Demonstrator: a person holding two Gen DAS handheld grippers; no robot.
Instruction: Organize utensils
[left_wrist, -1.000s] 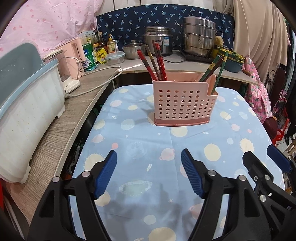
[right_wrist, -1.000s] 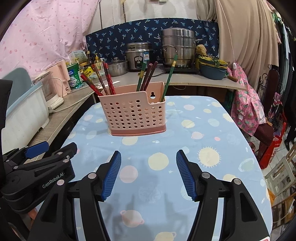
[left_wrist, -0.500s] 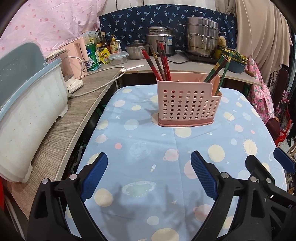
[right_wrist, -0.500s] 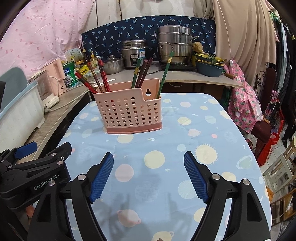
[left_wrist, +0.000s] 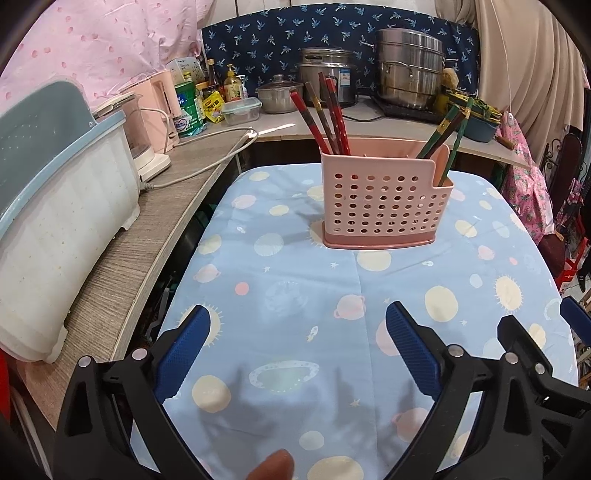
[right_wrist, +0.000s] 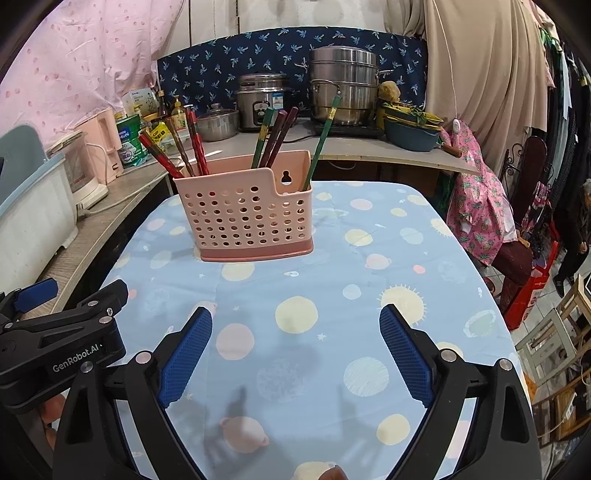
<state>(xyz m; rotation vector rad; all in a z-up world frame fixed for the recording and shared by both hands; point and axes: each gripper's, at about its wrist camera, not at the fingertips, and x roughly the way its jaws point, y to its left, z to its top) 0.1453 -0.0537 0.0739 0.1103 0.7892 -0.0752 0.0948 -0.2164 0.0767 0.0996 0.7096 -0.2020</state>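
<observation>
From the left wrist, the left gripper (left_wrist: 297, 347) gapes wide and empty over the tablecloth (left_wrist: 295, 295); the pink holder (left_wrist: 384, 201) stands at 12 o'clock, red chopsticks (left_wrist: 325, 114) left, green chopsticks (left_wrist: 448, 129) right. From the right wrist, the right gripper (right_wrist: 295, 350) (equally wide, empty) faces the holder at 11 o'clock.

Table (left_wrist: 288, 306) covered edge to edge by a light blue cloth (right_wrist: 332, 280) printed with planets and suns. One item stands directly on it: a pink perforated holder (left_wrist: 384, 203), upright, toward the far end, with chopsticks (right_wrist: 192, 144) standing inside.
</observation>
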